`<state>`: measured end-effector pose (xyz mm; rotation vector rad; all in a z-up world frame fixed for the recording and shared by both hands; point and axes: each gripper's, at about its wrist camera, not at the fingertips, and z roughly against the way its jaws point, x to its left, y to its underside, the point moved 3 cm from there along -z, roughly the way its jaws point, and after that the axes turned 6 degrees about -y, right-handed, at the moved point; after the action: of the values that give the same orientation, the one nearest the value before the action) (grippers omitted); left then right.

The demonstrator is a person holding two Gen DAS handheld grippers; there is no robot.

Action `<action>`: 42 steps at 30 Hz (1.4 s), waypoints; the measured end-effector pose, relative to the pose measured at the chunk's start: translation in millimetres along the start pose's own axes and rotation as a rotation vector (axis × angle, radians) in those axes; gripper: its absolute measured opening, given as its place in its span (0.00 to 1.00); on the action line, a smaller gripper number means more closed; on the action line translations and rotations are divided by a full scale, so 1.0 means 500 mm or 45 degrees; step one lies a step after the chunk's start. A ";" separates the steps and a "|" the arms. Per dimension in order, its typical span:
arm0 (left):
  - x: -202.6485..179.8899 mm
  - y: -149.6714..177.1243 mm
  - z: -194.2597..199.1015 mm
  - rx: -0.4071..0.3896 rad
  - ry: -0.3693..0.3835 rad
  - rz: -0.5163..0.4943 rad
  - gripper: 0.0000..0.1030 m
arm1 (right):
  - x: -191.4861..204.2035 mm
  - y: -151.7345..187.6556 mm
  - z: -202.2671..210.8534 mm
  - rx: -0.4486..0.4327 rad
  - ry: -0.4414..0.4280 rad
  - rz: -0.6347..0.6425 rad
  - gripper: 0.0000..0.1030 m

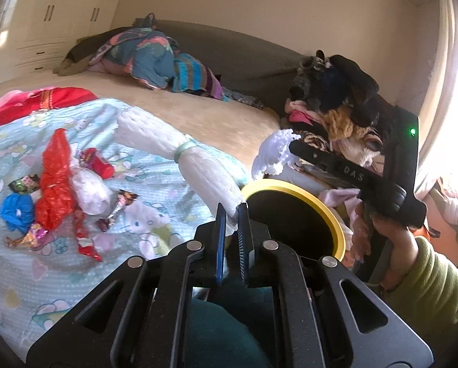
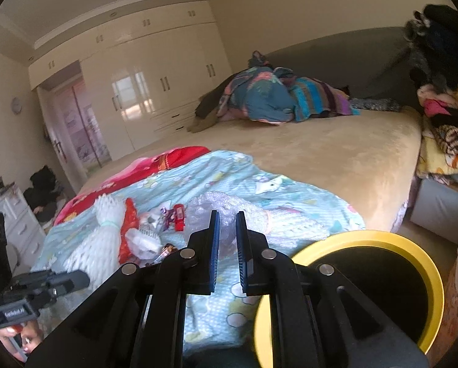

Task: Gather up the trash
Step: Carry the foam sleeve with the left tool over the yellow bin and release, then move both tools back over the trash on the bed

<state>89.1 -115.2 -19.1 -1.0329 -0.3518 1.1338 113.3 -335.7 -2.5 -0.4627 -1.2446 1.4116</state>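
- My left hand-held gripper (image 1: 232, 214) pinches white foam netting (image 1: 167, 150).
- My right hand-held gripper (image 2: 227, 219) grips a bubble wrap sheet (image 2: 229, 211) near the yellow-rimmed bin (image 2: 382, 239).

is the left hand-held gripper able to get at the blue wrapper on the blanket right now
Probably not yet. The left hand-held gripper is shut on the white foam netting, so its jaws are taken. The blue wrapper lies uncovered at the pile's near-left edge, so the path looks free once it lets go.

Both wrist views share bed (image 1: 216, 116), bin (image 2: 367, 239).
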 end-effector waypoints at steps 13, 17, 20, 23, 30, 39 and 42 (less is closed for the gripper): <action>-0.097 0.030 -0.074 0.118 0.109 -0.105 0.05 | -0.124 0.006 0.035 -0.018 0.077 -0.258 0.10; -0.122 0.041 -0.103 0.170 0.139 -0.134 0.05 | -0.163 0.012 0.035 -0.014 0.065 -0.359 0.10; -0.137 0.048 -0.125 0.208 0.155 -0.153 0.05 | -0.184 0.018 0.033 0.002 0.087 -0.388 0.10; -0.151 0.052 -0.146 0.246 0.169 -0.148 0.05 | -0.205 0.025 0.034 0.014 0.106 -0.423 0.10; -0.191 0.059 -0.203 0.314 0.204 -0.164 0.05 | -0.250 0.041 0.043 0.033 0.165 -0.486 0.12; -0.192 0.046 -0.238 0.301 0.202 -0.120 0.52 | -0.290 0.052 0.061 0.054 0.334 -0.479 0.39; -0.177 0.039 -0.221 0.259 0.155 -0.118 0.68 | -0.285 0.054 0.057 0.061 0.355 -0.451 0.46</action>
<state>117.1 -245.8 -69.8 -0.8922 -0.1813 0.9963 117.0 -468.8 -67.0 -0.3704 -1.0066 1.0355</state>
